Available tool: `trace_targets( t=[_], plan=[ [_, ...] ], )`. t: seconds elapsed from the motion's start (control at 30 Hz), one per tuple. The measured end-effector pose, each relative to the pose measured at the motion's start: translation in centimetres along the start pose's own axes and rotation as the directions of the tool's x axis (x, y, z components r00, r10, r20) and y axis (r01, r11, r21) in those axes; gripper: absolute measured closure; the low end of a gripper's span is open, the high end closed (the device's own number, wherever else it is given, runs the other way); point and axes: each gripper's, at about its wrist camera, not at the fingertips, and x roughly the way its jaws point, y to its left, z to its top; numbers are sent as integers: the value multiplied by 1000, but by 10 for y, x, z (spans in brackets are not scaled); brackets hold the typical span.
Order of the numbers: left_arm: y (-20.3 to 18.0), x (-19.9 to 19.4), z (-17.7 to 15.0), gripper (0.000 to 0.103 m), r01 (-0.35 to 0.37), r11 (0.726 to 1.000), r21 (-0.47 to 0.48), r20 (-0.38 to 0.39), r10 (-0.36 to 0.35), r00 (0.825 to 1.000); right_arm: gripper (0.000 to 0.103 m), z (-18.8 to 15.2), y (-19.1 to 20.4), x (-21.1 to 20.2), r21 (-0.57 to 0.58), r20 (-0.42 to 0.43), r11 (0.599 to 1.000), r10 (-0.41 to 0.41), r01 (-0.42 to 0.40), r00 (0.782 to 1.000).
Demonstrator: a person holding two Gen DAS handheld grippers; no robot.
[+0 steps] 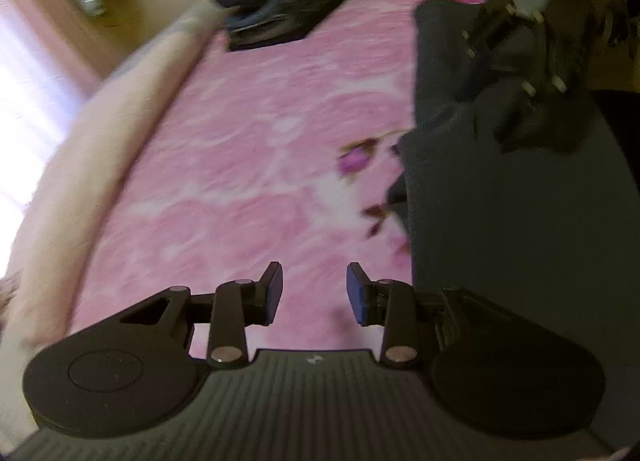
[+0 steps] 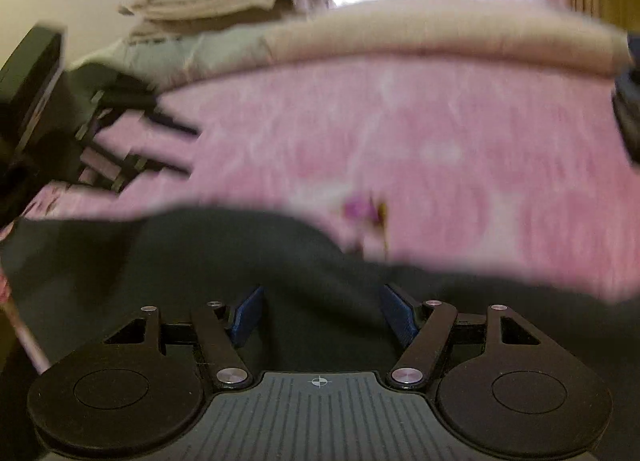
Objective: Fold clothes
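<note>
Pink blanket (image 1: 256, 149), dark garment (image 1: 500, 221), folded stack (image 1: 292, 1).

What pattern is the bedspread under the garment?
Pink bedspread with a mottled print and scattered purple flowers; sharpest in the left wrist view, beside the dark grey garment.

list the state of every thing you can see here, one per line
left gripper: jaws open, empty, over the pink blanket
right gripper: jaws open, over the dark grey garment, not gripping it
dark grey garment: spread on the blanket, unfolded
black clothes: folded, at the far end
towel stack: folded, piled
</note>
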Motion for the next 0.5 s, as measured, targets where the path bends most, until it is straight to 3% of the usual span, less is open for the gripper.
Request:
trace_targets(
  t=[0.03, 0.1, 0.3, 0.4, 0.5],
  plan=[
    [-2, 6, 1, 72, 33, 999, 8, 7, -33, 999, 34, -14, -1, -1, -9, -21, 1000, 2, -2, 1000],
    [-5, 19, 4, 72, 102, 995, 16, 17, -103, 995, 34, -35, 1, -12, -66, 23, 998, 3, -1, 1000],
    [1, 44, 10, 74, 285, 958, -14, 72, -284, 956, 34, -39, -3, -20, -17, 53, 1000, 14, -14, 998],
    [7, 54, 16, 75, 351, 936, -31, 76, -348, 934, 34, -41, 1, -20, -39, 59, 999, 2, 0, 998],
    [11, 51, 19, 76, 378, 925, -44, 83, -374, 924, 34, -43, 0, -20, -36, 68, 999, 2, 0, 998]
  ],
)
